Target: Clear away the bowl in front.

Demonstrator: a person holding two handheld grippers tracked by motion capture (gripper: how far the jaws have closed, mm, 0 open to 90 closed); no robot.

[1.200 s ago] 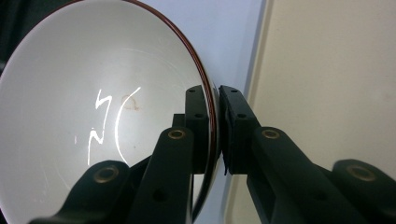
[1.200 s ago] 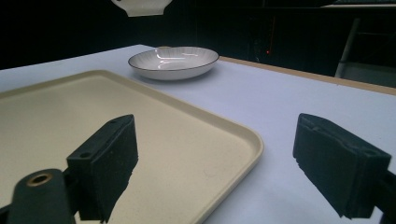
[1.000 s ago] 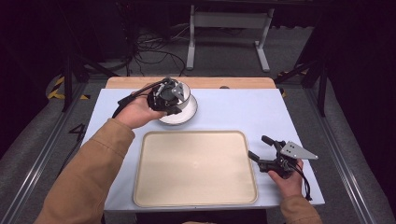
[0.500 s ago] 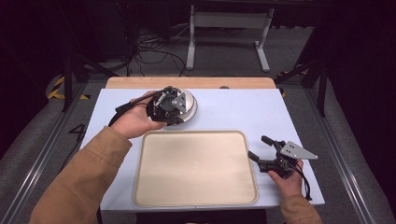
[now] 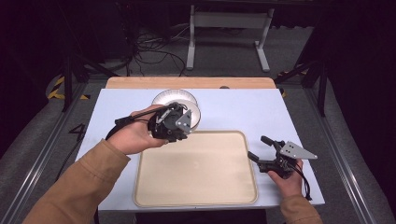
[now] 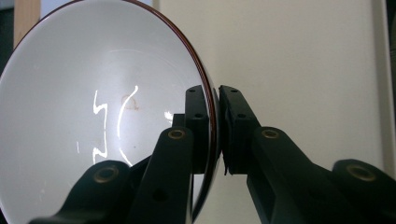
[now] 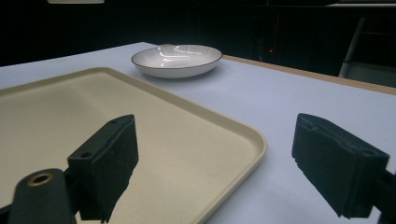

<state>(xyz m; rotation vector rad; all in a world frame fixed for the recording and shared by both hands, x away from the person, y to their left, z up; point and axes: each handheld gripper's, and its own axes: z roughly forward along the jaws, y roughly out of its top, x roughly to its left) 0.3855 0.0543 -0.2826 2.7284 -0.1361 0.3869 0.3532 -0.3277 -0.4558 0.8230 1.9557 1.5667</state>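
My left gripper (image 5: 186,122) is shut on the rim of a white plate with a dark edge (image 5: 196,116), carried tilted at the far left corner of the cream tray (image 5: 196,203). In the left gripper view the jaws pinch the plate's rim (image 6: 212,107), one pad inside the plate (image 6: 93,116) and one outside, with the tray (image 6: 303,70) behind. A second white plate (image 5: 164,97) lies flat on the table farther back, also in the right gripper view (image 7: 176,59). My right gripper (image 5: 259,147) rests open by the tray's right edge, its jaws (image 7: 215,128) wide apart and empty.
The tray (image 7: 252,140) lies on a pale blue table top (image 5: 243,112) with a wooden strip (image 5: 187,82) along its far edge. Dark floor, cables and a metal stand (image 5: 226,21) lie beyond the table.
My left hand has drawn the gripped plate away from the other plate and toward me, to the tray's far left corner. The right hand has stayed still.
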